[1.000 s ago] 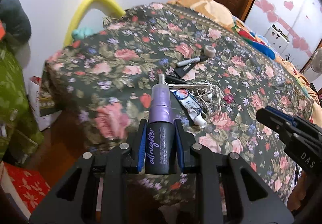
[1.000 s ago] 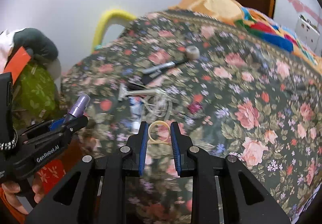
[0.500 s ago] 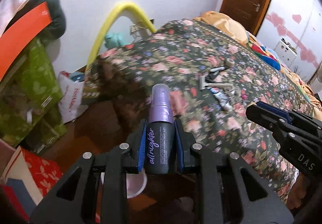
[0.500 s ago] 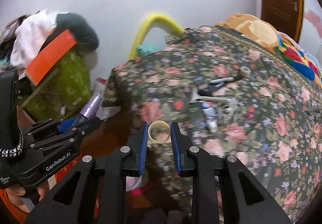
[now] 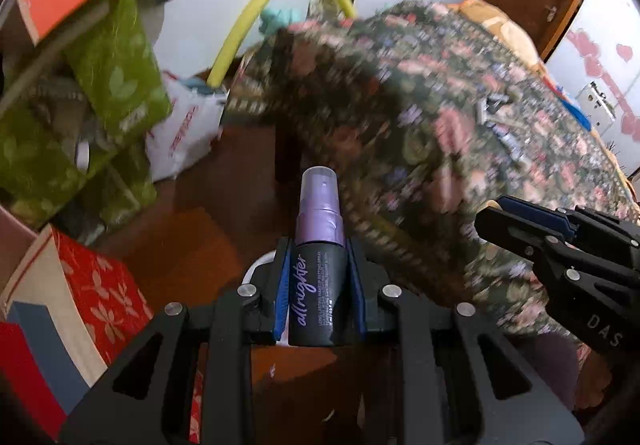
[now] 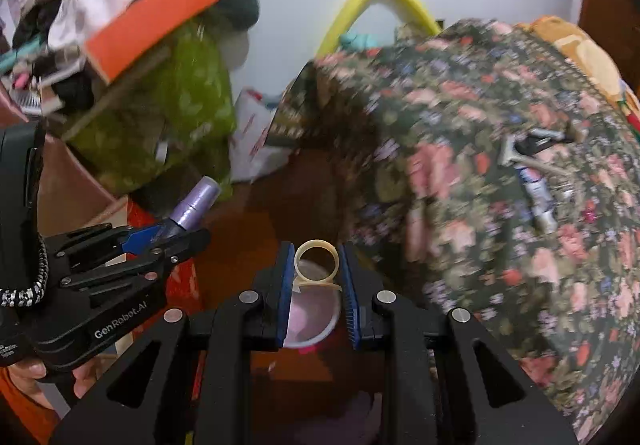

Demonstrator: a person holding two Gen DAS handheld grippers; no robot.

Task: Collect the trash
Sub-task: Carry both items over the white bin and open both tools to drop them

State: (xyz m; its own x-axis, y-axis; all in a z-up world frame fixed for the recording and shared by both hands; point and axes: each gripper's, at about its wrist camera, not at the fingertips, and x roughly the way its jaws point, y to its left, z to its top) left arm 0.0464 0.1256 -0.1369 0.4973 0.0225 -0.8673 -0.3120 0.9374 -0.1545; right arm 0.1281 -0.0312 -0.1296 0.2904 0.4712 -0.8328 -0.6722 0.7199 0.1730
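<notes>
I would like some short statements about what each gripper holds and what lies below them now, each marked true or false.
1. The left gripper is shut on a spray bottle with a purple cap. True.
2. The right gripper is empty. False: it is shut on a pale tape ring.
3. A round bin shows on the floor under the right gripper. True.
4. The razor lies on the floor. False: it lies on the floral bedspread.
5. The spray bottle's cap points toward the camera. False: it points away.
</notes>
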